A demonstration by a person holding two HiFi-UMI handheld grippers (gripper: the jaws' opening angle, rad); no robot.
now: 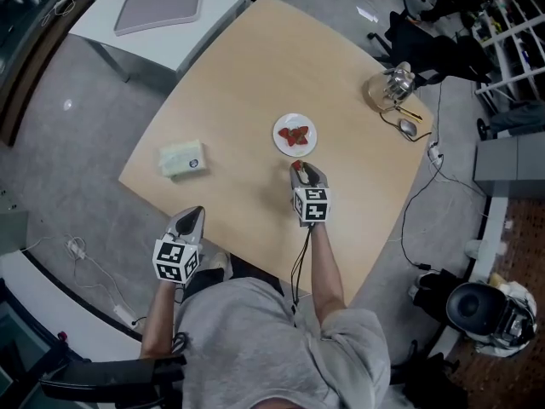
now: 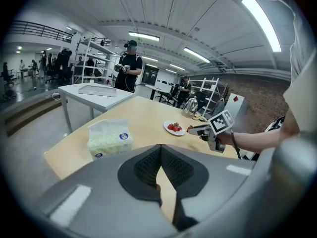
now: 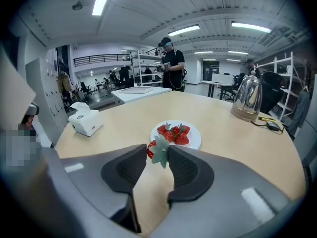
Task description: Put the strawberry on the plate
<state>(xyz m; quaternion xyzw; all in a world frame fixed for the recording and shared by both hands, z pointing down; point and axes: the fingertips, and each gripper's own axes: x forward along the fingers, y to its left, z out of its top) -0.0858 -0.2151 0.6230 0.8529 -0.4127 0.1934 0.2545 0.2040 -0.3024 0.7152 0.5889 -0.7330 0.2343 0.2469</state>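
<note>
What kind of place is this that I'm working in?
Probably an open-plan lab or workshop-style office. White metal shelving racks stand in the background and long strip lights run across the ceiling. A person in black, wearing a headset, stands by a white table.

On the table (image 1: 255,75), the plate (image 1: 305,122) lies just ahead of my right gripper (image 1: 300,170), strawberries (image 1: 295,136) on it; tissue box (image 1: 182,158) to its left, kettle (image 1: 393,83) behind it, far right.
</note>
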